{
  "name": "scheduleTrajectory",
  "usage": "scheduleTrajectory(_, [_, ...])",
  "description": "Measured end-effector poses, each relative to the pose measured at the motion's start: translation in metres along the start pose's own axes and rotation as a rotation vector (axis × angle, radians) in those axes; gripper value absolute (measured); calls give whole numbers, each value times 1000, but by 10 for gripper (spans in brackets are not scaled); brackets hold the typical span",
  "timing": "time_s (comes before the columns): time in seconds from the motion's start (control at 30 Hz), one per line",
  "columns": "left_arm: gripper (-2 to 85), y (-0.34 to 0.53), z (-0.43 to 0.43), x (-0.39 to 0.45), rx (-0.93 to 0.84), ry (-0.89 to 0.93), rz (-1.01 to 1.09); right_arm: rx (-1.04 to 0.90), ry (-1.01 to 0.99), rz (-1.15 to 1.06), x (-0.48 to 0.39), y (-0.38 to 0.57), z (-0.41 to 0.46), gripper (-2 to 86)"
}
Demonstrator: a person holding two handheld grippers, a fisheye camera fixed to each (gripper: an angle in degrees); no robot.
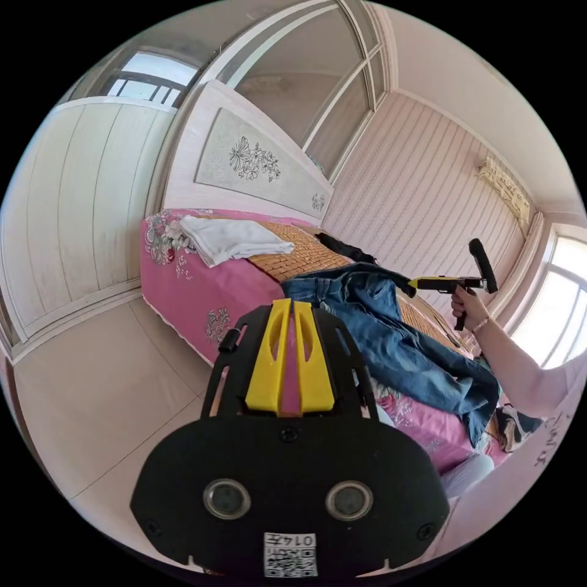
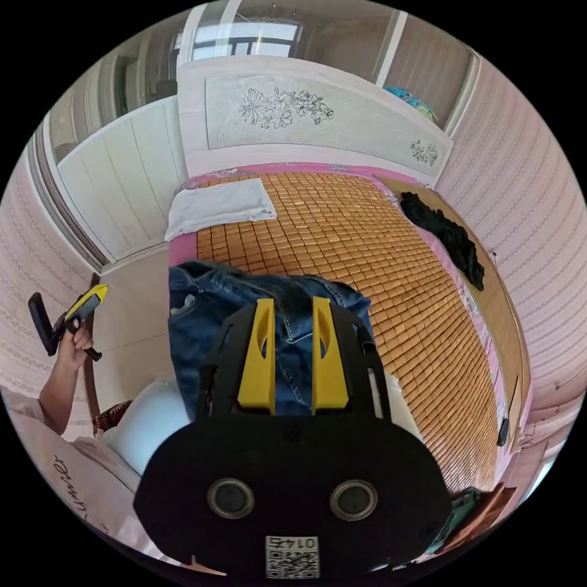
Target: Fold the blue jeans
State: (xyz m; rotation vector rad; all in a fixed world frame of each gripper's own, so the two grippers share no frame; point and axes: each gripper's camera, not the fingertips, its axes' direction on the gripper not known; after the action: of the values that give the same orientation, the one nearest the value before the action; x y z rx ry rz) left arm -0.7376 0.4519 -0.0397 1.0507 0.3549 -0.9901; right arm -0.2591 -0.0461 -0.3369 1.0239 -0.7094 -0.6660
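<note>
Here, jeans [image 2: 202, 318] on matted bed [image 2: 379, 257]; left claw [image 1: 291, 306] closed empty; right claw [image 2: 290, 306] narrowly parted.

The blue jeans [image 2: 244, 318] lie rumpled, seemingly unfolded, at the bed's edge.

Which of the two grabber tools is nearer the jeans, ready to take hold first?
Probably the right gripper: its open jaws hang directly over the blue jeans on the bed. The left gripper is held off the bed's side, jaws nearly together, with nothing between them.
</note>
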Motion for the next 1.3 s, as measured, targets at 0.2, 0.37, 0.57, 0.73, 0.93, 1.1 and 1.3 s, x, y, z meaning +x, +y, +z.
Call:
scheduleTrajectory(0.2, [-7, 65, 0, 50, -163, 71, 160, 247, -19, 609, 80, 347, -126, 91])
scheduleTrajectory(0.37, [19, 91, 25, 135, -152, 272, 353, 338, 108, 918, 65, 543, -205, 94])
scheduleTrajectory(0.57, [51, 136, 41, 237, -193, 457, 515, 296, 237, 980, 49, 614, -239, 105])
scheduleTrajectory(0.73, [51, 211, 32, 332, -277, 587, 744, 284, 175, 941, 68, 606, -230, 147])
scheduleTrajectory(0.93, [91, 310, 44, 391, -273, 481, 915, 233, 121, 1008, 124, 612, -195, 137])
scheduleTrajectory(1.1, [114, 355, 77, 394, -343, 366, 911, 226, 31, 929, 148, 610, -204, 39])
scheduleTrajectory(1.3, [43, 371, 96, 375, -419, 377, 791, 280, 183, 746, 166, 589, -298, 13])
